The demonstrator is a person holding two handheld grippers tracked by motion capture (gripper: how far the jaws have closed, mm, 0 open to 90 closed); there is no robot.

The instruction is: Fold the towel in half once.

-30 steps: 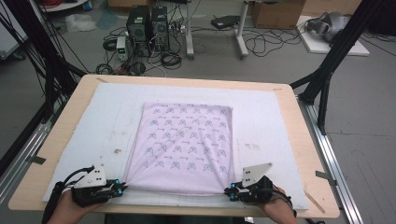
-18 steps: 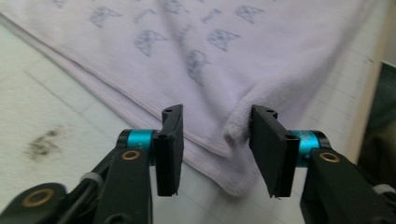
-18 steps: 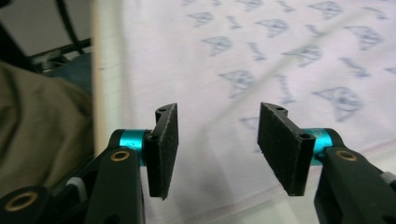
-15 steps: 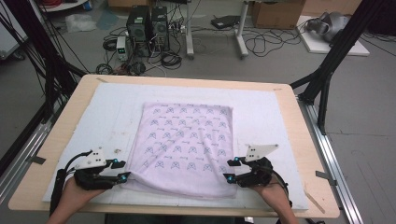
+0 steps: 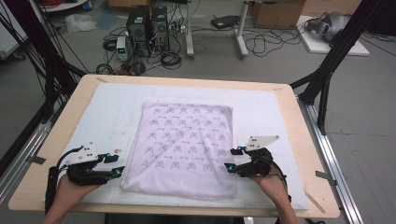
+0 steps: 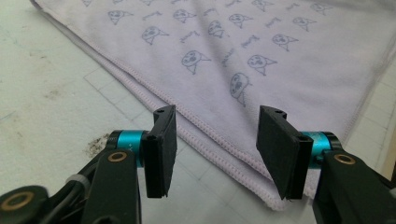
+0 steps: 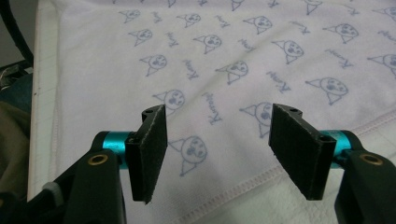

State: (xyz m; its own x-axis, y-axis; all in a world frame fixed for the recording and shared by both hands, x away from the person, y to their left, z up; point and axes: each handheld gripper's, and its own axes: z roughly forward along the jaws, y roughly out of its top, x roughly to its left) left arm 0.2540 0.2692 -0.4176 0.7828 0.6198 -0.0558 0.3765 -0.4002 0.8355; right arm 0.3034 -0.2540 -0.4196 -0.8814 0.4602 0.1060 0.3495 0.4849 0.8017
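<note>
A pale lilac towel (image 5: 184,144) printed with small cat faces lies folded flat on the white mat (image 5: 107,116). My left gripper (image 5: 117,164) sits on the mat just off the towel's near left edge. Its jaws stand open and have just been opening. In the left gripper view the left gripper (image 6: 215,140) has nothing pressed between its pads, and the stitched hem of the towel (image 6: 243,51) runs beyond them. My right gripper (image 5: 230,159) hovers at the towel's near right edge, also open after just opening. The right gripper (image 7: 217,140) looks over the towel (image 7: 233,56) with empty jaws.
The mat covers a wooden table (image 5: 308,154) with metal rails along both sides. A thin wooden stick (image 5: 312,198) lies near the front right corner. Black frame legs (image 5: 327,65) rise at both far corners. Computer towers (image 5: 147,23) and cables sit on the floor beyond.
Both grippers were shut on the towel's near corners. They have let go, opened, and shifted away from the person along the towel's sides. The towel now lies loose and flat.
</note>
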